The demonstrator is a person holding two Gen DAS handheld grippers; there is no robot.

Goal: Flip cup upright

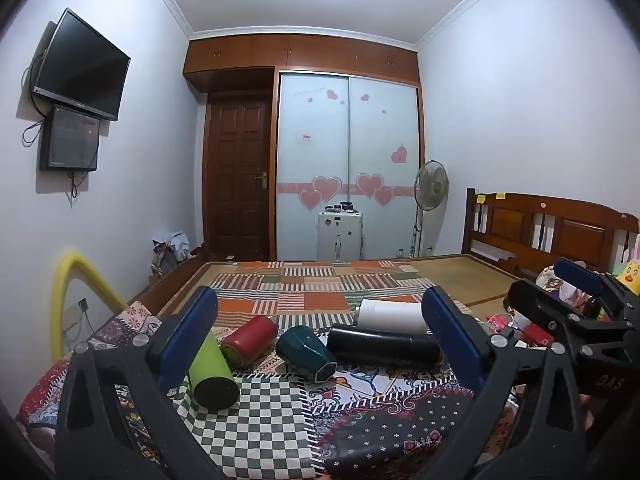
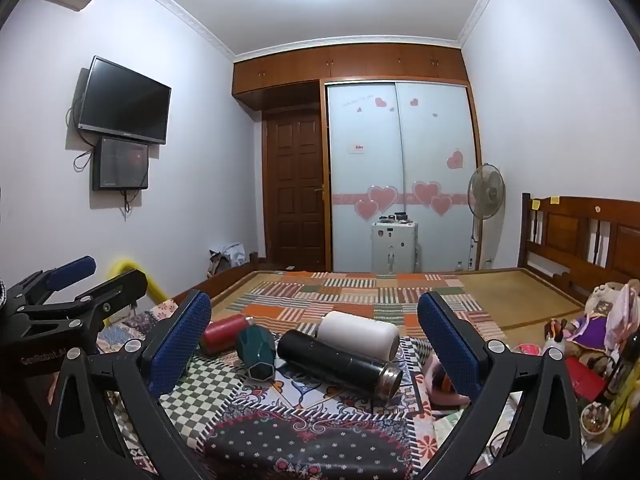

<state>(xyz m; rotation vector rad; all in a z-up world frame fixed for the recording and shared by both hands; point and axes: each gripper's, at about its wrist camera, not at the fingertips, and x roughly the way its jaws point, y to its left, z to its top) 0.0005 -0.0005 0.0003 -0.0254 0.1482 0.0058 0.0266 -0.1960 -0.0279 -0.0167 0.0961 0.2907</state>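
Lying sideways on patchwork cloth (image 1: 280, 412), faceted teal cup (image 1: 306, 354); both padded claws gape, empty.

- left gripper (image 1: 320, 344): black plastic frame; blue textured pads (image 1: 188, 328); round silver screws
- right gripper (image 2: 316, 344): same black frame; blue dimpled pads (image 2: 182, 340); silver screws; white lettering on the body

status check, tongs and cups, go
Left tongs open, empty. Right tongs open, empty. Green cup, red, teal, black, white all lying down. Nothing blocking.
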